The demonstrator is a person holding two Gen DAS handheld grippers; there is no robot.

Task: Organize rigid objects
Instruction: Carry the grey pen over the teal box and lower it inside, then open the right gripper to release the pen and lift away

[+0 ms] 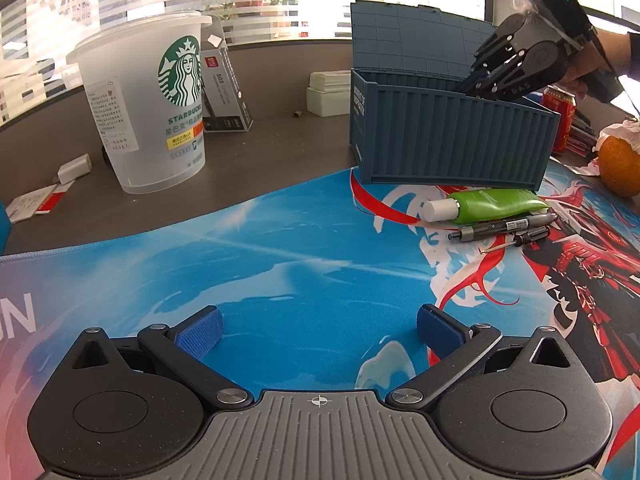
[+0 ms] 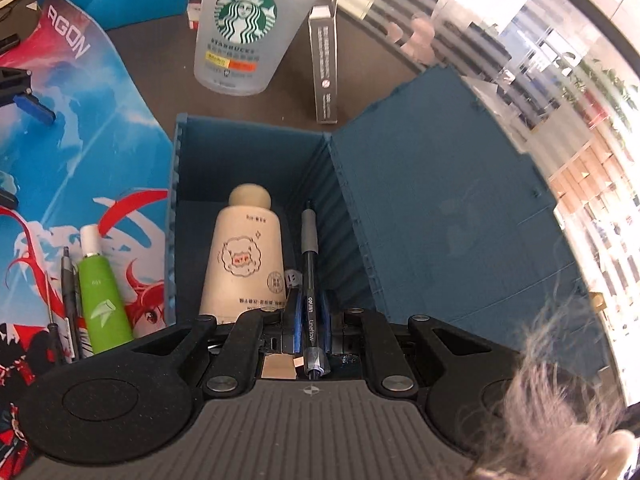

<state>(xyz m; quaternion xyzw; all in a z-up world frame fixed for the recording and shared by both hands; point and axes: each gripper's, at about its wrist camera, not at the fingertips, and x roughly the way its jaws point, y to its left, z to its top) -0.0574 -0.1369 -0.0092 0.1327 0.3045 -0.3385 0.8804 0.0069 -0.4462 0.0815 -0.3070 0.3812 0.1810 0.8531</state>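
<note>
Pen (image 2: pixel 310 280) clamped between closed fingers of right gripper (image 2: pixel 308 308), above open blue box (image 2: pixel 256 136), beside cream bottle (image 2: pixel 244 256) inside. Left gripper (image 1: pixel 318 330) open and empty over blue mat (image 1: pixel 280 248). Green tube (image 1: pixel 492 204), second pen (image 1: pixel 504 229) lying just beside box.

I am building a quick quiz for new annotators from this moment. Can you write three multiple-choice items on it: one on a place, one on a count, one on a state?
1. Where is the cream bottle?
A. inside the blue box
B. on the mat beside the green tube
C. in the Starbucks cup

2. How many things lie on the mat in front of the box?
A. one
B. three
C. five

3. How is the right gripper?
A. wide open, empty
B. shut on a pen
C. shut on the green tube

Key: 1 A, the bottle lies on the box floor. 2 B, the green tube, a dark pen and a small screwdriver lie there. 3 B, the pads press the pen over the open box.
</note>
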